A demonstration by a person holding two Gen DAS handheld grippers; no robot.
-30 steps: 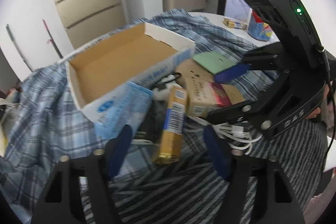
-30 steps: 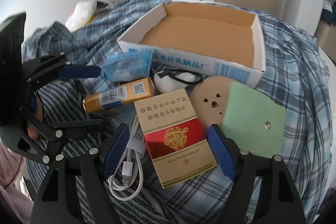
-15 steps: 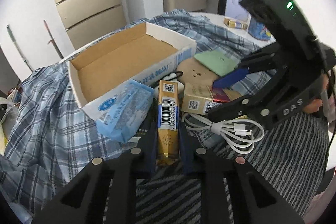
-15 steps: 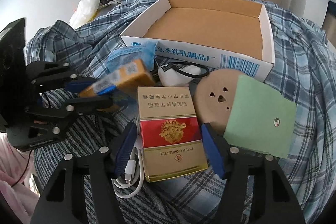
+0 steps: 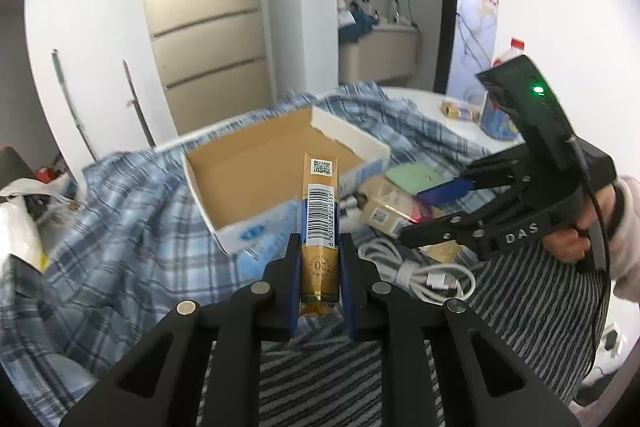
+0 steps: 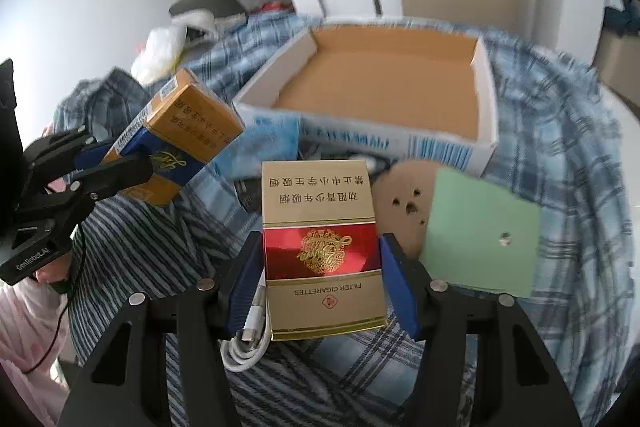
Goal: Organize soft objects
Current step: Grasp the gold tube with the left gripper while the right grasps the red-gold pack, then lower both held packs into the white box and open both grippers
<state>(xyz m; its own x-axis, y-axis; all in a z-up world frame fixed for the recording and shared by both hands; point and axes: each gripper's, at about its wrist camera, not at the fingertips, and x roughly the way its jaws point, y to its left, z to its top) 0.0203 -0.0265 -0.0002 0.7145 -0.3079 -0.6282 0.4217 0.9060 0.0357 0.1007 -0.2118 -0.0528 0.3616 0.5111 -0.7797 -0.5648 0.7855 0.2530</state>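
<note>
My left gripper (image 5: pixel 320 241) is shut on a gold and blue cigarette pack (image 5: pixel 320 203) and holds it in the air, end pointing at the open cardboard box (image 5: pixel 352 137). The right wrist view shows that pack (image 6: pixel 188 123) raised at the left, clear of the cloth. My right gripper (image 6: pixel 320 243) is closing on a red and gold cigarette pack (image 6: pixel 318 211), and its blue pads lie against the pack's two sides. This pack sits just in front of the box (image 6: pixel 400 143), which holds nothing.
A coiled white cable (image 6: pixel 244 343) lies beside the red pack. A green card (image 6: pixel 480 239) on a brown disc (image 6: pixel 404 199) sits to its right. A blue tissue packet (image 6: pixel 276 143) leans on the box front. Plaid and striped cloth cover the surface.
My left gripper shut on the gold pack and lifted it off the cloth. The right jaws narrowed onto the red pack.
</note>
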